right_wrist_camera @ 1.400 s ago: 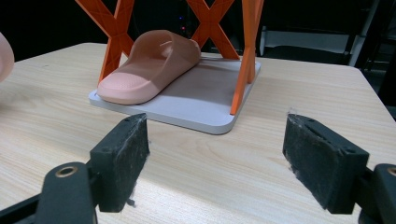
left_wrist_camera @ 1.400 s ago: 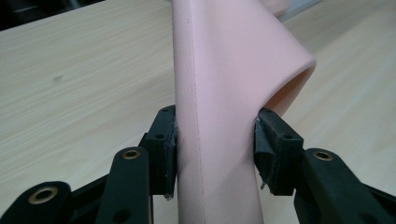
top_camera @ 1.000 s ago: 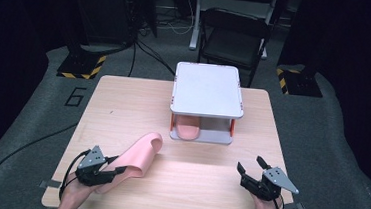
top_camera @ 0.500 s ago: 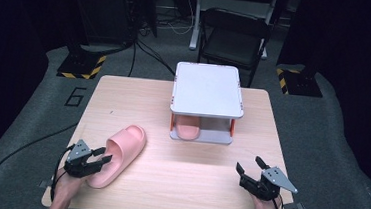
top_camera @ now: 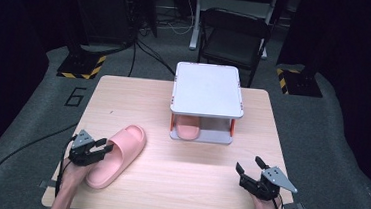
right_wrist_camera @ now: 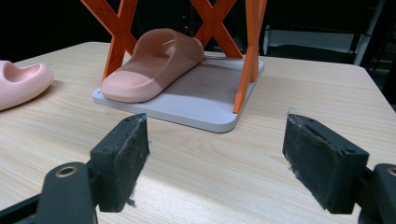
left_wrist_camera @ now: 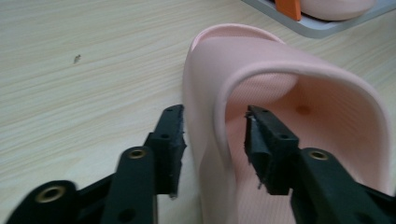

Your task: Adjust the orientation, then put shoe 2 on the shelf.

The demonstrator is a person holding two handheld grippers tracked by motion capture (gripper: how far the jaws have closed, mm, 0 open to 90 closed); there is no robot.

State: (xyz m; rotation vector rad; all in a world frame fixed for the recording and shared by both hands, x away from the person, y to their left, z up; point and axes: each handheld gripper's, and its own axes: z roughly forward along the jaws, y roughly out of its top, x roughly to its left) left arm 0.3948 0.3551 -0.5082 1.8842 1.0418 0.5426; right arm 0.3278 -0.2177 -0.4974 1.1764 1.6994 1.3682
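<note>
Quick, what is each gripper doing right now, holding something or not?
Left gripper: open, jaws either side of the pink slipper's side wall, not clamped.
Right gripper: open, holding nothing.

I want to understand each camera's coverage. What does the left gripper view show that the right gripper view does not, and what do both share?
Left gripper view alone: the left gripper with its fingers open astride the side wall of the pink slipper on the table, one finger outside and one inside.

Right gripper view alone: the right gripper, fingers wide apart with nothing between them, and the orange legs of the rack.

Shared: the wooden table, the rack's grey base, the second slipper on that base, and the slipper on the table.
</note>
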